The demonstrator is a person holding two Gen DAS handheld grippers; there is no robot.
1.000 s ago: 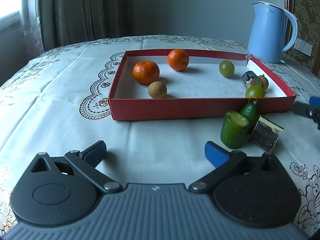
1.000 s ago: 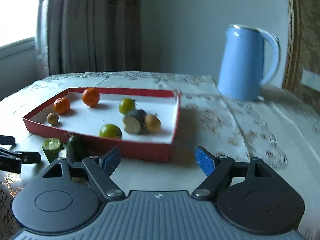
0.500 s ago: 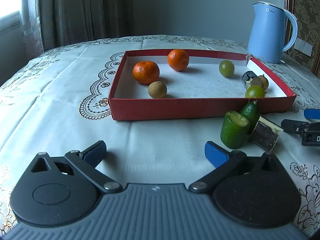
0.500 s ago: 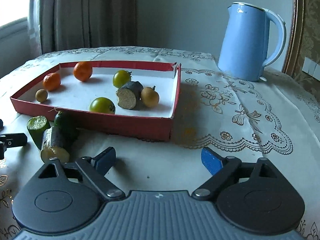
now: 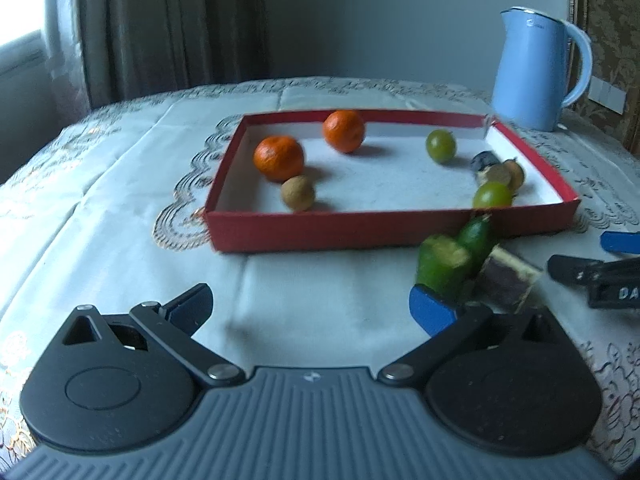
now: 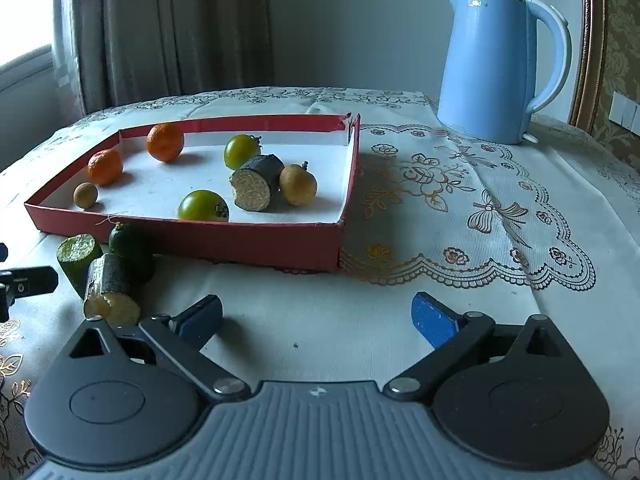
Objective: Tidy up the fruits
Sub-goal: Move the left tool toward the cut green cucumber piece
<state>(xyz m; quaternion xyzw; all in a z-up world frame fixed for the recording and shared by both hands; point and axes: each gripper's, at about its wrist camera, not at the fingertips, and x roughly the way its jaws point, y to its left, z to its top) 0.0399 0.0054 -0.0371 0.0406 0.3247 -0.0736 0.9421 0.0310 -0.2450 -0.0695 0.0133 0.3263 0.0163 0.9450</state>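
A red tray (image 5: 360,234) (image 6: 200,240) holds two oranges (image 5: 279,158), green tomatoes (image 6: 203,206), a longan (image 5: 298,193) and a dark cut piece (image 6: 256,188). On the cloth in front of it lie a green cut piece (image 5: 442,268) (image 6: 78,256), a small dark green fruit (image 5: 476,236) (image 6: 132,246) and a dark cut chunk (image 5: 506,280) (image 6: 112,288). My left gripper (image 5: 310,308) is open and empty, its right pad beside the green piece. My right gripper (image 6: 318,316) has its jaws opening wide, with nothing between them, just right of the dark chunk.
A blue kettle (image 5: 532,72) (image 6: 492,68) stands at the back right on the embroidered tablecloth (image 6: 460,216). Curtains and a window are behind on the left. Each gripper's tip shows at the edge of the other's view.
My right gripper's jaws have spread wider and its view has tipped down toward the table. In the left wrist view its tip has come in from the right toward the dark chunk. The left gripper barely moved.
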